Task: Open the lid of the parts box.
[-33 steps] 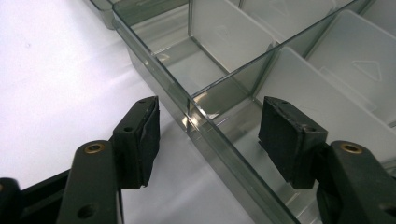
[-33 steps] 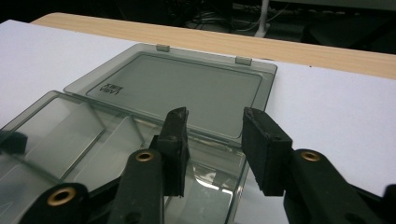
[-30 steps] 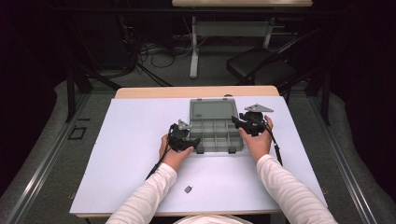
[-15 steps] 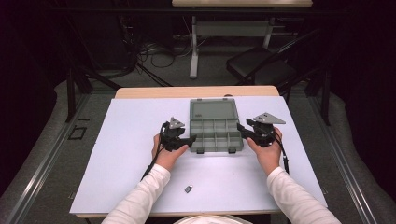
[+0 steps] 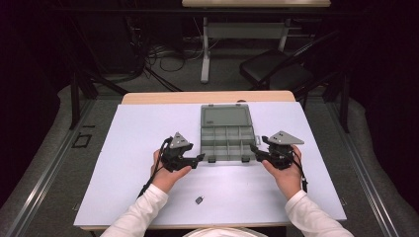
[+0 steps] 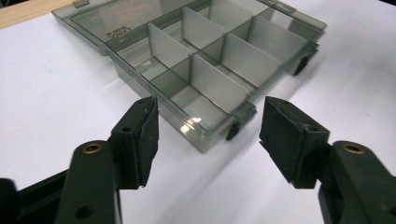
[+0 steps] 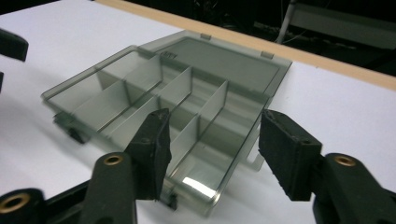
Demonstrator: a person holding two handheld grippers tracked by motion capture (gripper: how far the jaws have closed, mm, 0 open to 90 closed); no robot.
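A smoky grey compartment box [image 5: 226,136] lies open in the middle of the white-covered table [image 5: 138,128], its lid folded flat away from me. My left gripper [image 5: 200,158] hovers by the box's front left corner, and its jaws have just been opening. In the left gripper view the box [image 6: 205,70] lies just ahead of the left gripper [image 6: 208,135], whose pads touch nothing. My right gripper [image 5: 254,149] is at the front right corner, its jaws also just opening. In the right gripper view that corner of the box [image 7: 187,116] shows between the spread pads of the right gripper [image 7: 212,144], untouched.
A small dark part [image 5: 199,200] lies on the sheet near the front edge, between my forearms. The table's wooden rim [image 5: 163,97] shows at the back. Beyond it stand a dark chair [image 5: 276,74] and cables on the floor.
Both hands have drawn back from the box, outward to its front corners and toward me. The right jaws have spread wider. The box has stayed in place.
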